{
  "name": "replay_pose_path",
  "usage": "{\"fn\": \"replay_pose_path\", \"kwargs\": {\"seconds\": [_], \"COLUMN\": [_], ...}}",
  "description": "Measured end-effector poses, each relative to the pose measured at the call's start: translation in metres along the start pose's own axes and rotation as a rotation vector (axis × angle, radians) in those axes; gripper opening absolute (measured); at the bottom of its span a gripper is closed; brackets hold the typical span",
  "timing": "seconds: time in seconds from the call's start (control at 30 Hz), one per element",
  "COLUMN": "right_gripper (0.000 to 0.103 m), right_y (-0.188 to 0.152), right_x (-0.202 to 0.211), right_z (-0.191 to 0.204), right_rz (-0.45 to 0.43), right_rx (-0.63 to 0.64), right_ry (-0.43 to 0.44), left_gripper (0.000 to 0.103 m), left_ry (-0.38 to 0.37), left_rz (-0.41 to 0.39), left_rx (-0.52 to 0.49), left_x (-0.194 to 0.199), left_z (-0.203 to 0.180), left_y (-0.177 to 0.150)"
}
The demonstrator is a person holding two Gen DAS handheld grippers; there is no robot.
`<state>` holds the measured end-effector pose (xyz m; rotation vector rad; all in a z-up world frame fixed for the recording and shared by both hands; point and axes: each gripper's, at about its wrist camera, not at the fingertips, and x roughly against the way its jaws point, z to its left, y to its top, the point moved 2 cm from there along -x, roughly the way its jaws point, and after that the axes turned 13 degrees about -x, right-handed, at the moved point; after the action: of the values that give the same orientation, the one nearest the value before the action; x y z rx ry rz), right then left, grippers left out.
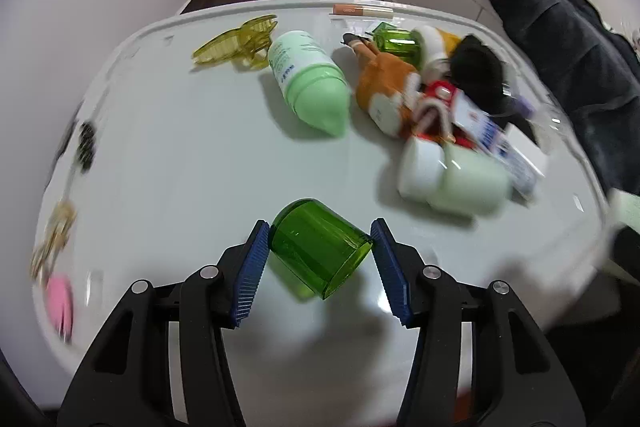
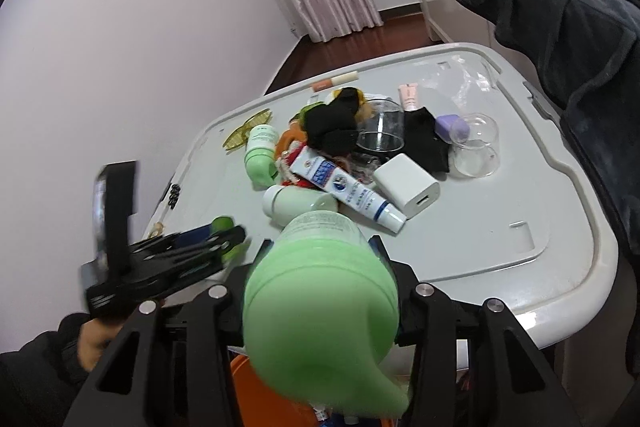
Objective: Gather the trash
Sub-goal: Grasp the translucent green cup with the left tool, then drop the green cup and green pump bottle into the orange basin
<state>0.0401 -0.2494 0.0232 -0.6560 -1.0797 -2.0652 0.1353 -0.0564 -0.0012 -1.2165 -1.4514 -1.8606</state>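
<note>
While my left gripper (image 1: 318, 255) jaws pinch the green cup (image 1: 320, 251) lying on the counter (image 1: 180, 155), it could squirt out sideways, since it's round & slick. My right gripper (image 2: 320, 259) jaws clamp a green bottle (image 2: 320, 307) over the orange bin (image 2: 256, 395); nose-heavy, may tip & miss.

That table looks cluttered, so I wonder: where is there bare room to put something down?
Bare tabletop lies right of the white charger, and near the green cup on the near left. The middle is crowded around the toothpaste tube.

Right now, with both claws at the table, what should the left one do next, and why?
Probably finish closing. The left claw straddles the green cup lying on its side on the table, its blue pads at the cup's walls. Whether they press is unclear.
</note>
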Motion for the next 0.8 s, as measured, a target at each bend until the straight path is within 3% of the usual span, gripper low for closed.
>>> {"fn": "replay_pose_path", "kwargs": {"seconds": [0.13,0.37,0.57,0.77,0.8], "right_gripper": [0.047,0.047,0.047,0.048,0.059], "right_y": [-0.012,-0.03,-0.073,-0.109,-0.111], "right_x": [0.007,0.019,0.043,0.036,0.033], "right_z": [0.012,0.026,0.039,0.03,0.027], "right_rz": [0.004,0.011,0.078,0.191,0.206], "right_rx": [0.049,0.068,0.124,0.097,0.095], "right_ry": [0.019,0.015,0.007,-0.019,-0.026], "left_gripper": [0.051,0.051,0.051,0.053,0.061], "left_ry": [0.002,-0.082,-0.143,-0.182,-0.188], "left_rz": [-0.022,-0.01,0.02,0.079,0.098], "left_rx": [-0.033,0.027,0.001,-0.024,-0.016], "left_x": [0.042,0.077,0.085,0.078,0.074], "left_z": [-0.014,-0.025,-0.038,-0.046,-0.046], "left_y": [-0.031,-0.088,-0.121,-0.137,-0.138]}}
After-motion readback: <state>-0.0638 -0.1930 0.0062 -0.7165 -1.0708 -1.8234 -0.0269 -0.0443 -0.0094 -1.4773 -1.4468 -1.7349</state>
